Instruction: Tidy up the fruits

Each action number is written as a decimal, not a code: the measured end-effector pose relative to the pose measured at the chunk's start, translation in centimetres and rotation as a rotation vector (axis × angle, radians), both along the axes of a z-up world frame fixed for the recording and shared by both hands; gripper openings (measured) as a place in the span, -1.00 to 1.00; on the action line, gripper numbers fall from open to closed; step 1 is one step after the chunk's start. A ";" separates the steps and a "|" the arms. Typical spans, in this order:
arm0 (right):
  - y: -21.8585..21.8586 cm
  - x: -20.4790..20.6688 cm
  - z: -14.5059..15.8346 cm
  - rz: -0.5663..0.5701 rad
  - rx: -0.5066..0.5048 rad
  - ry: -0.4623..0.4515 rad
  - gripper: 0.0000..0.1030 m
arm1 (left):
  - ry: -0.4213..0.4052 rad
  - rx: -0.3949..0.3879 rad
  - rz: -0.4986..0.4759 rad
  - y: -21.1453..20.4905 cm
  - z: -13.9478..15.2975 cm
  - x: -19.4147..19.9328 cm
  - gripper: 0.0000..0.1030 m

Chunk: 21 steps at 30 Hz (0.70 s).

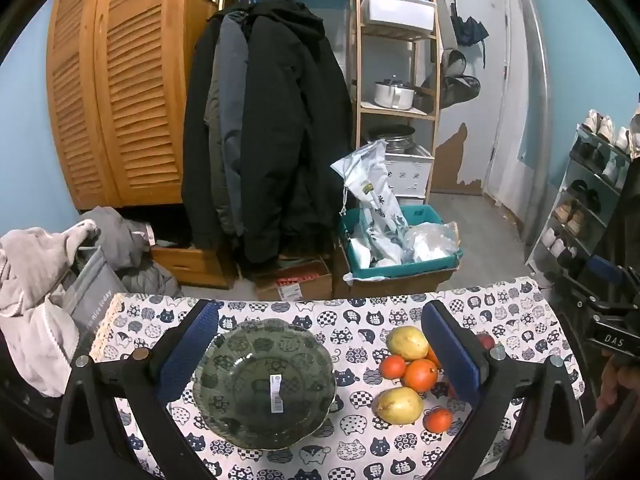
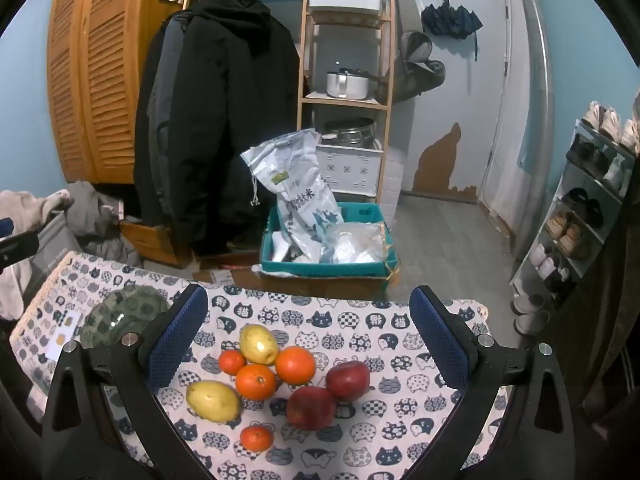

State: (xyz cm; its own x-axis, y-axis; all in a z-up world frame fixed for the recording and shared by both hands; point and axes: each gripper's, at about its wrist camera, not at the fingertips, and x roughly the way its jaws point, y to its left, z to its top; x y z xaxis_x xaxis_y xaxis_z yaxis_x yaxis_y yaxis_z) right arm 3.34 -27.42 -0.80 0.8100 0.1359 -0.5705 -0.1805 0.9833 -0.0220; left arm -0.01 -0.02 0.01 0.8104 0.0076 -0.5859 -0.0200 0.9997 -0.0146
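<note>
A dark green glass bowl (image 1: pixel 264 384) with a barcode sticker sits empty on the cat-print tablecloth (image 1: pixel 360 316). My left gripper (image 1: pixel 320 344) hangs open above it, jaws wide. To the bowl's right lies a cluster of fruit: two yellow mangoes (image 2: pixel 212 400) (image 2: pixel 258 344), several oranges (image 2: pixel 256 381) and two red apples (image 2: pixel 347 375) (image 2: pixel 310 407). My right gripper (image 2: pixel 308 336) stands open over the cluster, nothing between its fingers. In the right wrist view the bowl (image 2: pixel 120 312) shows at the left, partly behind a finger.
Beyond the table's far edge stand a teal crate (image 2: pixel 332 264) with bags on a cardboard box, hanging dark coats (image 1: pixel 272 140), a wooden shelf (image 1: pixel 396 80) and a louvred wardrobe (image 1: pixel 116 92). Laundry (image 1: pixel 36 292) piles at the left; a shoe rack (image 2: pixel 580 208) at the right.
</note>
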 end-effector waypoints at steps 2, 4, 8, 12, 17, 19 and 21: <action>0.0 0.0 0.0 0.001 0.001 0.000 0.93 | 0.001 -0.001 -0.002 0.0 0.0 0.0 0.99; 0.0 0.0 0.0 0.002 0.001 0.001 0.93 | 0.001 0.000 -0.003 0.0 0.0 0.1 0.99; 0.0 0.0 0.0 0.000 0.002 0.003 0.93 | -0.001 0.005 -0.004 0.2 0.1 0.0 0.99; -0.1 0.0 0.0 0.000 0.001 0.002 0.93 | 0.002 0.009 -0.004 0.2 0.0 0.0 0.99; 0.0 0.0 0.0 0.002 -0.002 0.003 0.93 | 0.000 0.014 -0.005 0.1 0.1 0.1 0.99; 0.1 0.0 0.0 0.001 -0.004 0.002 0.93 | -0.003 0.019 -0.008 -0.1 0.3 0.1 0.99; 0.1 0.0 0.0 0.002 -0.003 0.002 0.93 | -0.004 0.016 -0.008 0.0 0.3 0.0 0.99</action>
